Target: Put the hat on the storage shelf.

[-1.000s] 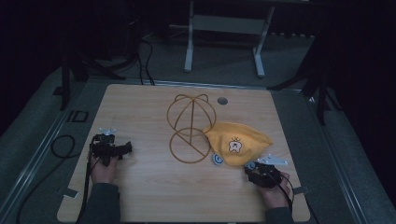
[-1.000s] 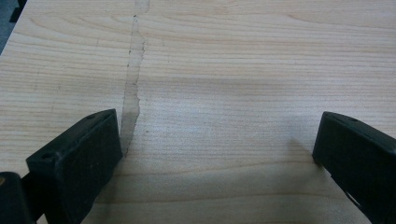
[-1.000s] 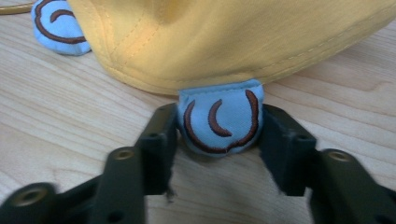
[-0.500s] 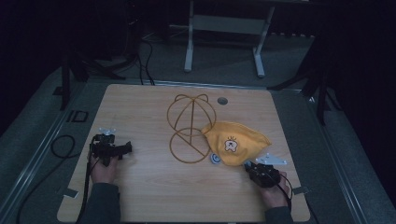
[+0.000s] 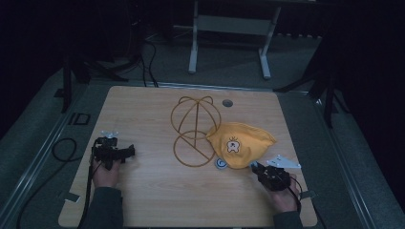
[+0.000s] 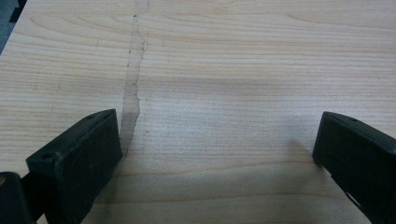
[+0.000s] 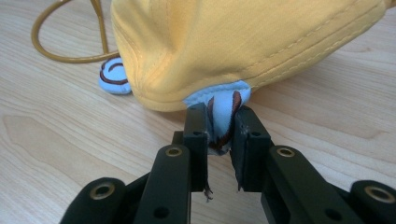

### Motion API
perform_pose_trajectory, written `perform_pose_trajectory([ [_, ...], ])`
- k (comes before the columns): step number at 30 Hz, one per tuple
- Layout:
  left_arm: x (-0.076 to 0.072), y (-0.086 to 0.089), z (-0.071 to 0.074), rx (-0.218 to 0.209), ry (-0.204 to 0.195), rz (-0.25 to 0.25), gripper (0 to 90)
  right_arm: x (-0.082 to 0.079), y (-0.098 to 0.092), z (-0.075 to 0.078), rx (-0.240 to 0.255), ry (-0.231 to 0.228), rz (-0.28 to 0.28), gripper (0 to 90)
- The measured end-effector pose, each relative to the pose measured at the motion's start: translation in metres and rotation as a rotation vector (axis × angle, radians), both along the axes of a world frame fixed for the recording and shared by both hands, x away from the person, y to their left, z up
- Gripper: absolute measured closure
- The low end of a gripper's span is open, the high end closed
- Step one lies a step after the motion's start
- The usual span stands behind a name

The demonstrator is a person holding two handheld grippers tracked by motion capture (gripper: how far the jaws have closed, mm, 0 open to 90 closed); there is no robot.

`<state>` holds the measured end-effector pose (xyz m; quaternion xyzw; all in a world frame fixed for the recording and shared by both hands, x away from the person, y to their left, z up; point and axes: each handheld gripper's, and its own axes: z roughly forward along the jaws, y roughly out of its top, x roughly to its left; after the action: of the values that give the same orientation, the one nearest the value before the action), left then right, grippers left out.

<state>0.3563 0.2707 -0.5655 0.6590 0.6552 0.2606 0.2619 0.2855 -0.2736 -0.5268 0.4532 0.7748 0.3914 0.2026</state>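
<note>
A yellow fabric hat (image 5: 241, 143) with a small bear face lies on the wooden table (image 5: 143, 200), right of centre. It leans against a gold wire hat stand (image 5: 193, 129). My right gripper (image 7: 223, 119) is at the hat's near edge. Its jaws have just been closing and now pinch a light blue flap (image 7: 224, 105) with brown trim that sticks out from under the hat (image 7: 243, 42). A second blue flap (image 7: 113, 77) lies flat to the left. My left gripper (image 6: 217, 140) rests open on bare wood at the table's left, seen as left gripper (image 5: 130, 151) from above.
A round cable hole (image 5: 227, 102) sits near the table's far edge. A pale scuff line (image 6: 133, 93) runs across the wood ahead of the left jaws. A black cable (image 5: 62, 148) loops on the floor to the left. A metal frame (image 5: 229, 28) stands beyond the table.
The right gripper has edged slightly towards the hat's near edge, and the hat's right side has drawn in a little. The left hand has not moved.
</note>
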Motion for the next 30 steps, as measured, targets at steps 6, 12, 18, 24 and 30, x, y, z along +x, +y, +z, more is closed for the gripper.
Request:
perform_pose_trajectory([
  [6,0.000,0.000,0.000,0.000,0.000,0.000,1.1,0.001,-0.002,0.007,0.029,-0.009,0.011,78.0],
  [12,0.000,0.000,0.000,0.000,0.000,0.000,1.1,0.002,-0.003,0.015,0.025,-0.017,0.027,78.0],
  [18,0.000,0.000,0.000,-0.001,0.000,0.001,1.1,0.004,-0.002,0.030,0.017,-0.046,0.038,78.0],
  [24,0.000,0.000,0.000,-0.001,0.000,0.001,1.1,0.008,0.000,0.047,0.010,-0.077,0.055,78.1],
  [30,0.000,0.000,0.000,-0.001,0.000,0.001,1.1,0.010,0.000,0.059,0.014,-0.106,0.058,78.4],
])
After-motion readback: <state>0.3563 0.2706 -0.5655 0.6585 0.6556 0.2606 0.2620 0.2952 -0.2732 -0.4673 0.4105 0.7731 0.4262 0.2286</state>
